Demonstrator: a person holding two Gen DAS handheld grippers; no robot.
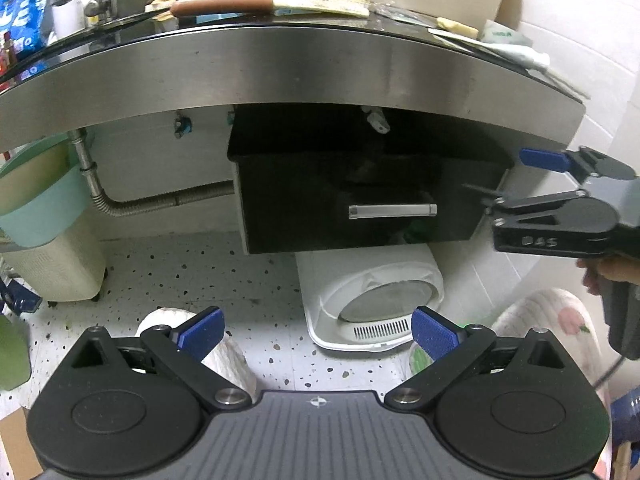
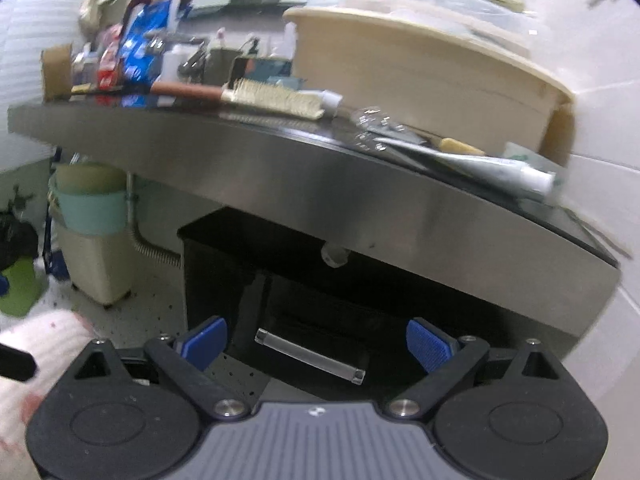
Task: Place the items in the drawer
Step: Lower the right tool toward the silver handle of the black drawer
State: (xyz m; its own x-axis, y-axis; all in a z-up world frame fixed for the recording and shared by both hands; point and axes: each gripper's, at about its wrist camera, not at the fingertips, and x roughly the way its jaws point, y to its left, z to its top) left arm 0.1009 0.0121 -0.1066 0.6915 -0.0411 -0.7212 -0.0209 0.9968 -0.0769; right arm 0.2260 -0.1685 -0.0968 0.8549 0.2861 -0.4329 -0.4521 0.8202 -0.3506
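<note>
Spanning both views, the steel-edged bench [image 1: 304,68] carries a cream tub [image 2: 420,64], a long-handled brush [image 1: 276,4] and a toothpaste tube [image 2: 504,170]. Below it hangs the black drawer [image 1: 360,200], front closed, clear bar handle [image 1: 392,211] across its face. Left gripper [image 1: 318,330] and right gripper [image 2: 316,340]: fingers spread wide, holding nothing, both apart from the handle.
</note>
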